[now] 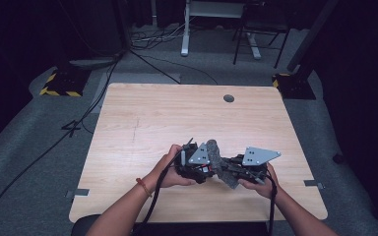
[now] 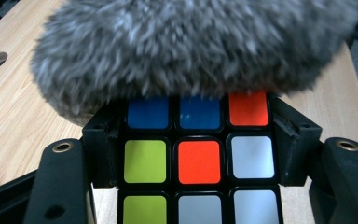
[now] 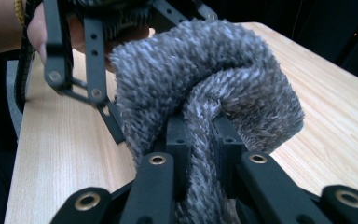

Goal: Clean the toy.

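At the left of the pair, near the front edge of the wooden surface point(image 1: 142, 123), the left gripper point(image 1: 197, 167) has its fingers point(image 2: 103, 149) clamped on the 2 opposite sides of a puzzle cube point(image 2: 198, 161). The cube is hard plastic with smooth stickered tiles in blue, orange, green and white. It looks light and rigid, so it should not crush, but its glossy faces could slip and its layers could twist if squeezed off-centre. A grip across flat opposite faces, as here, seems the safe hold.

Lying over the far row of the cube is a grey fluffy cloth point(image 2: 191, 46), which touches its top tiles. The cloth is soft, limp and light; it bunches and folds rather than keeping shape.

To the right, the right gripper point(image 1: 236, 169) pinches a gathered fold of that cloth point(image 3: 205, 121) between its fingers point(image 3: 179, 140), pressed tight on the pile. A thick bunched fold looks best to hold, since a thin edge would likely pull free when dragged over the tiles.
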Motion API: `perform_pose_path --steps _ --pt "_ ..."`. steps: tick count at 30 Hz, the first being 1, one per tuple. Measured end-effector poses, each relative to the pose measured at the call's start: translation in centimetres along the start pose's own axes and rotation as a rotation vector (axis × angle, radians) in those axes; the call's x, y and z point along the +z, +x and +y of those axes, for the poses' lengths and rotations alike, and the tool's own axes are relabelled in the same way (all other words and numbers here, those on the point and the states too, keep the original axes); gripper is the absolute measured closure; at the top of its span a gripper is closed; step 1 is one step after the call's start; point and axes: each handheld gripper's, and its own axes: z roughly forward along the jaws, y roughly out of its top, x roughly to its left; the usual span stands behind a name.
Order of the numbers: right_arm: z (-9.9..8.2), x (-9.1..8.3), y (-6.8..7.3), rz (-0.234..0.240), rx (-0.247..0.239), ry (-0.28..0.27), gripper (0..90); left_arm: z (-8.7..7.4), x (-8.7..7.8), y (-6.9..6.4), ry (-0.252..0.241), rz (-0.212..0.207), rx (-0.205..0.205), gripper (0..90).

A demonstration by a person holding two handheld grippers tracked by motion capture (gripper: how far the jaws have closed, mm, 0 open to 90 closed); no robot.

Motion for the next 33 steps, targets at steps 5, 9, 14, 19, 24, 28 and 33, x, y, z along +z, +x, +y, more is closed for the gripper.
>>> perform_pose_path --steps 5,9,14,19,24,28,33 --pt "0.1 -0.2 0.0 -0.007 0.018 -0.018 80.4 0.0 -0.2 0.1 -0.012 0.011 0.001 33.4" --pt "-0.6 -0.2 -0.6 -0.053 0.051 0.028 80.3 0.0 -1.0 0.2 -0.042 0.023 0.0 33.4" --pt "-1.7 0.5 -1.4 -0.103 0.055 0.103 80.3 0.2 -1.9 0.4 -0.089 0.033 -0.002 33.5" --pt "-2.4 1.2 -1.8 -0.026 0.095 0.13 80.2 0.3 -2.4 0.1 -0.123 0.027 0.018 33.4" --pt "-2.6 1.4 -2.2 0.058 0.138 0.11 80.3 0.3 -2.4 0.0 -0.151 0.023 0.023 33.4" --pt "-2.1 1.0 -1.8 0.038 0.095 0.084 80.3 0.2 -2.4 0.2 -0.141 0.018 0.02 33.3" --pt "-1.6 0.7 -1.1 0.002 0.062 0.075 80.3 0.3 -2.7 0.3 -0.14 0.019 0.022 33.2"
